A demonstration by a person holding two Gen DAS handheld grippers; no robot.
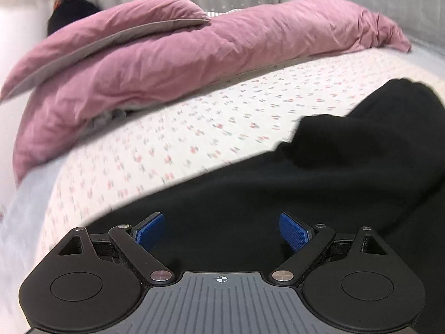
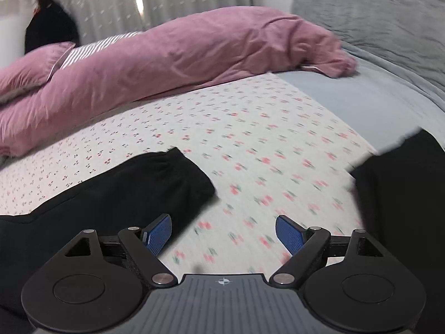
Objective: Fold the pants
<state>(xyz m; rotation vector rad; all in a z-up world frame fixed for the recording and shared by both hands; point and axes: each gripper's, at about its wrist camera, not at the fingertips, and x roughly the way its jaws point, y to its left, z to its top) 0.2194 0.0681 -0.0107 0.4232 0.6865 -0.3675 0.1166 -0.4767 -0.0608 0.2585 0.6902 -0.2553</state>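
Left wrist view: the left claw [image 1: 221, 231] is spread wide and empty above the black pants [image 1: 278, 200] on the floral bed sheet [image 1: 180, 139]; closing here risks pinching one layer only. Right wrist view: the right claw [image 2: 223, 233] is wide and empty over bare sheet between a pant leg [image 2: 133, 192] and more black fabric at the right edge. The pink duvet [image 2: 180, 64] bounds the open sheet beyond.

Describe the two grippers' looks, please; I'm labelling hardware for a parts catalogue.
Both match: the left gripper and right gripper have matte black linkage arms with silver pivot pins, blue textured pads on the jaws, round black housings, and a grey ribbed base bearing a white crosshair mark. No cables show.
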